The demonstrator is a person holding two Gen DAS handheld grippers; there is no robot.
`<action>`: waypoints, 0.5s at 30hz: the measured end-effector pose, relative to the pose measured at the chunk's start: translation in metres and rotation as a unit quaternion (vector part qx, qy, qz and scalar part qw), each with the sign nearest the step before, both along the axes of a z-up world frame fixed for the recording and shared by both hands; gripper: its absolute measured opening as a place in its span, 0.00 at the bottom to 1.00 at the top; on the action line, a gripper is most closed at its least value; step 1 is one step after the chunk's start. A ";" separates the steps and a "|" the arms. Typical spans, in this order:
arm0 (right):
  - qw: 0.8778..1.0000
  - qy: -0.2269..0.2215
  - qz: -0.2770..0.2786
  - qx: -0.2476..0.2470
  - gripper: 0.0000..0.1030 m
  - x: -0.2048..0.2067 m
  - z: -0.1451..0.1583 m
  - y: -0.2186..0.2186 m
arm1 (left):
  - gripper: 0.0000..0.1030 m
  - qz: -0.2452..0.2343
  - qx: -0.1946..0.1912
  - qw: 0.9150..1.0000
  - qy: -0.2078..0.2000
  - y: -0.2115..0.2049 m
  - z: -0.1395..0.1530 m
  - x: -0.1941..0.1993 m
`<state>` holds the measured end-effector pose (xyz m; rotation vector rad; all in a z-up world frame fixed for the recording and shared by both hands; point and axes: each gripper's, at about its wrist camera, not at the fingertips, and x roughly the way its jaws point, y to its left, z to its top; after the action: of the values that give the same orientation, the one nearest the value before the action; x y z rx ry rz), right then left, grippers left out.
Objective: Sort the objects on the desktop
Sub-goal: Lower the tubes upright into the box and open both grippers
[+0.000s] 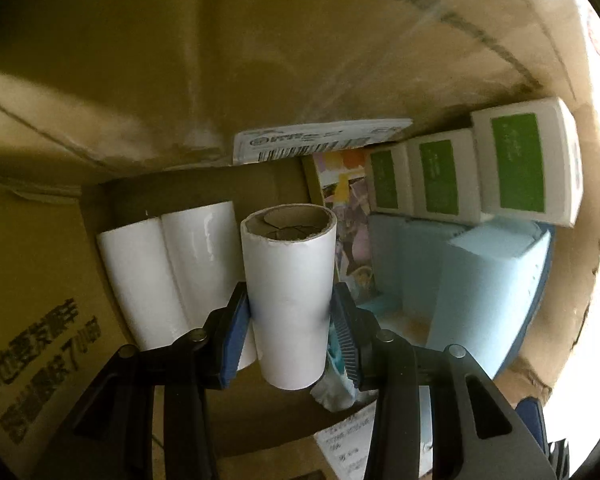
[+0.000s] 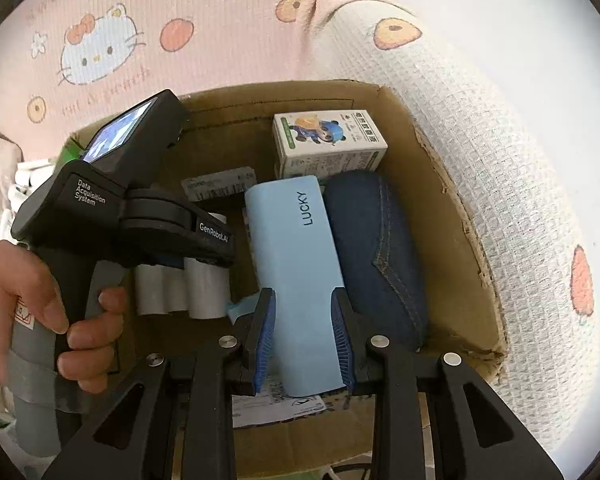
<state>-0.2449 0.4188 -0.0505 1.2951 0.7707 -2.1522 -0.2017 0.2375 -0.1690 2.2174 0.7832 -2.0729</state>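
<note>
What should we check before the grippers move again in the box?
1. Left gripper holds the white roll firmly: ok.
2. Room beside the two white rolls lying in the cardboard box: ok.
3. Right gripper squeezes the light blue case: ok.
4. Blue case free of the denim case: not ok, they touch.
5. Box floor under the held roll is bare: cannot tell.

Dim blurred box interior, bright daylight outside, fisheye-curved edges
</note>
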 end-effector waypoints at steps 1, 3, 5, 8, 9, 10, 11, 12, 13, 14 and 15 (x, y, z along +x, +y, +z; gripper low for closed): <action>1.000 0.000 0.001 0.002 0.25 0.002 0.001 0.001 | 0.43 0.009 -0.002 1.000 -0.001 -0.001 -0.002 0.000; 1.000 -0.003 0.004 0.007 0.25 0.002 0.000 0.005 | 0.43 0.023 -0.006 1.000 0.001 -0.001 -0.005 0.001; 1.000 -0.006 0.011 0.010 0.25 0.002 -0.003 0.005 | 0.43 0.027 -0.005 1.000 -0.011 0.000 -0.008 0.000; 1.000 -0.009 0.008 0.015 0.25 0.000 -0.004 0.006 | 0.44 0.044 0.006 0.998 -0.037 -0.001 -0.013 -0.001; 1.000 -0.010 0.007 0.019 0.25 -0.001 -0.004 0.007 | 0.44 0.052 0.010 0.998 -0.042 -0.002 -0.014 0.000; 1.000 -0.009 0.006 0.021 0.25 0.000 -0.003 0.007 | 0.44 0.058 0.013 0.997 -0.045 -0.003 -0.014 0.001; 1.000 -0.009 0.005 0.022 0.25 0.000 -0.004 0.008 | 0.44 0.067 0.019 0.996 -0.049 -0.006 -0.014 0.002; 1.000 -0.011 0.007 0.023 0.25 0.000 -0.005 0.008 | 0.44 0.072 0.024 0.996 -0.054 -0.008 -0.013 0.003; 1.000 -0.014 0.007 0.023 0.25 -0.001 -0.006 0.008 | 0.44 0.077 0.028 0.995 -0.059 -0.011 -0.011 0.004; 1.000 -0.018 0.008 0.021 0.25 -0.002 -0.007 0.008 | 0.44 0.083 0.027 0.994 -0.063 -0.015 -0.007 0.005; 1.000 -0.021 0.009 0.021 0.25 -0.002 -0.009 0.008 | 0.44 0.086 0.019 0.994 -0.066 -0.018 -0.003 0.007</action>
<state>-0.2465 0.4264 -0.0591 1.3457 0.8107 -2.0992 -0.1952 0.2194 -0.1719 2.1899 0.9711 -1.8292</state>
